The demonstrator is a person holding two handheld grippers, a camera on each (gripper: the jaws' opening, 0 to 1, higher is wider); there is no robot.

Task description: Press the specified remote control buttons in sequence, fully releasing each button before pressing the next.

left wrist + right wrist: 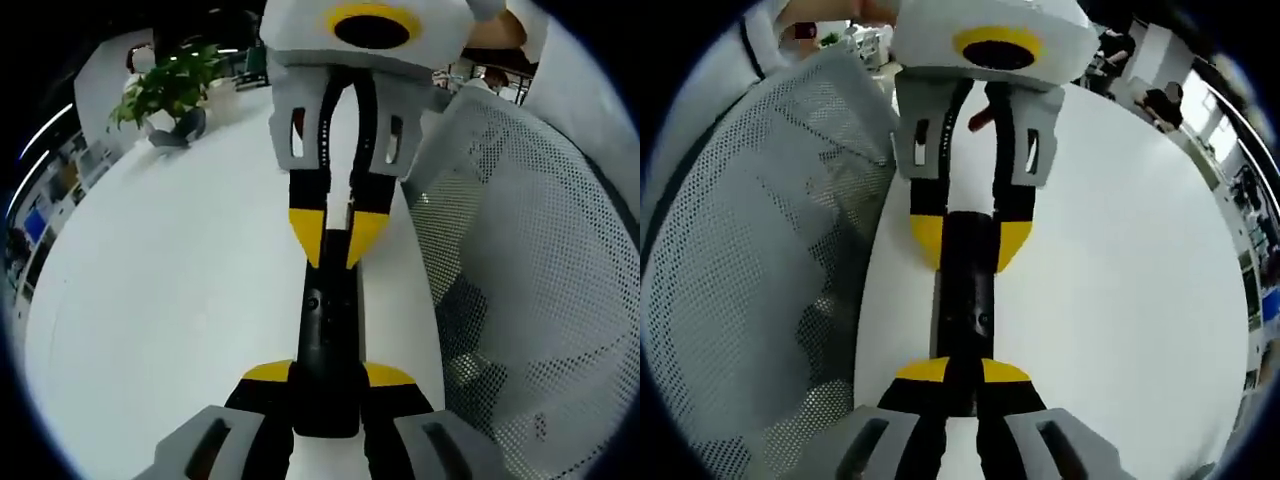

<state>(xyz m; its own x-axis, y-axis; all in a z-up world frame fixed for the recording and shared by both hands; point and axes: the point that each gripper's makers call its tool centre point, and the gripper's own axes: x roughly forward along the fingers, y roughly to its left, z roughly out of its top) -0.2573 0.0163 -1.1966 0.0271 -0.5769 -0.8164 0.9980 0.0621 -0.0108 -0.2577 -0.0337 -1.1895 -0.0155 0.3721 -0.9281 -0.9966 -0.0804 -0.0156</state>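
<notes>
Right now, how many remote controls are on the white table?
1. The black remote control lies on the white table, beside a white mesh chair. The left gripper clamps its near end; the right gripper meets its far end. No other is visible.

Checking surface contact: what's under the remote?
The white table lies under the black remote. The left gripper clamps its near end; the right gripper meets its far end. The remote covers its own underside.

My remote (pixel 326 350) looked matt black plastic; the table (pixel 170 300) at left was smooth, white, faintly glossy; the chair (pixel 540 260) at right, white mesh.
</notes>
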